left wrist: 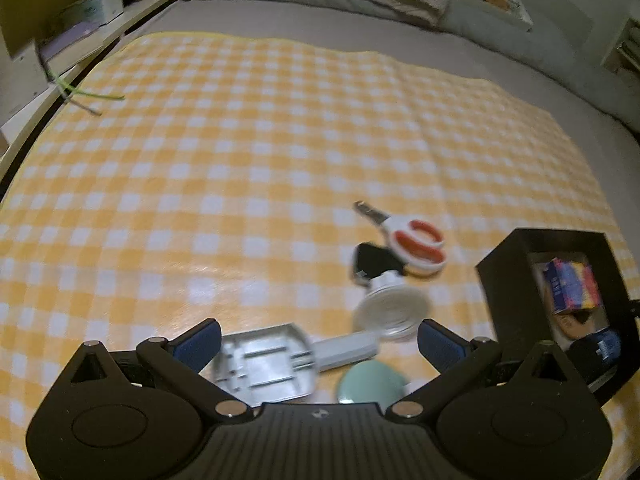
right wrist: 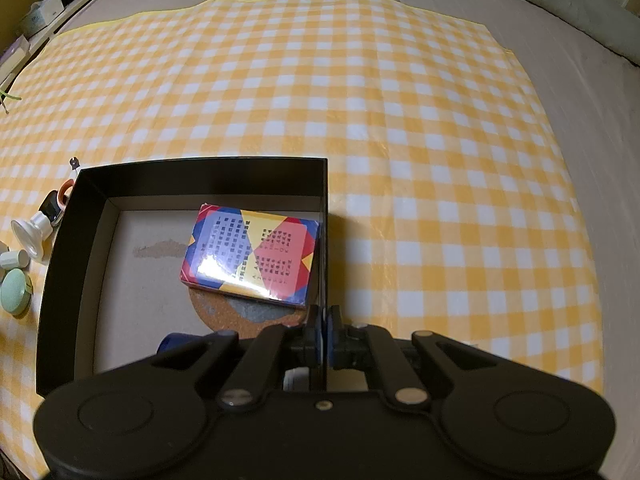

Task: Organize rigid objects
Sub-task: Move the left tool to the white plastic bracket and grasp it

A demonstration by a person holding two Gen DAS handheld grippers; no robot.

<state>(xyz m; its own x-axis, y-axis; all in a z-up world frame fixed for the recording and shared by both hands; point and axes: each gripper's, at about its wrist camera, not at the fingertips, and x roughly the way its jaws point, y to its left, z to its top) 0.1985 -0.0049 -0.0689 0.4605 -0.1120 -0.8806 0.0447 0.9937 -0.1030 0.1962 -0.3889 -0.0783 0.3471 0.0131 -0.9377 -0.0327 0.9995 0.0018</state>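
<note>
My left gripper (left wrist: 318,344) is open and hangs over a cluster on the yellow checked cloth: a grey plastic tray piece (left wrist: 264,364), a white tube (left wrist: 348,350), a clear suction cup (left wrist: 390,312), a mint round case (left wrist: 370,382), a black item (left wrist: 372,260) and red-and-white scissors (left wrist: 416,244). The grey piece shows between the blue pads, and neither pad presses on it. My right gripper (right wrist: 323,332) is shut on the right wall of a black box (right wrist: 325,216). A colourful card box (right wrist: 250,256) lies inside on a cork coaster (right wrist: 240,318), with a blue item (right wrist: 172,342) partly hidden.
The black box (left wrist: 508,280) stands just right of the cluster. The same cluster shows left of the box, with the suction cup (right wrist: 28,236) and mint case (right wrist: 16,292). The cloth (right wrist: 400,120) covers a grey bed; shelves (left wrist: 80,20) line the left, pillows the far end.
</note>
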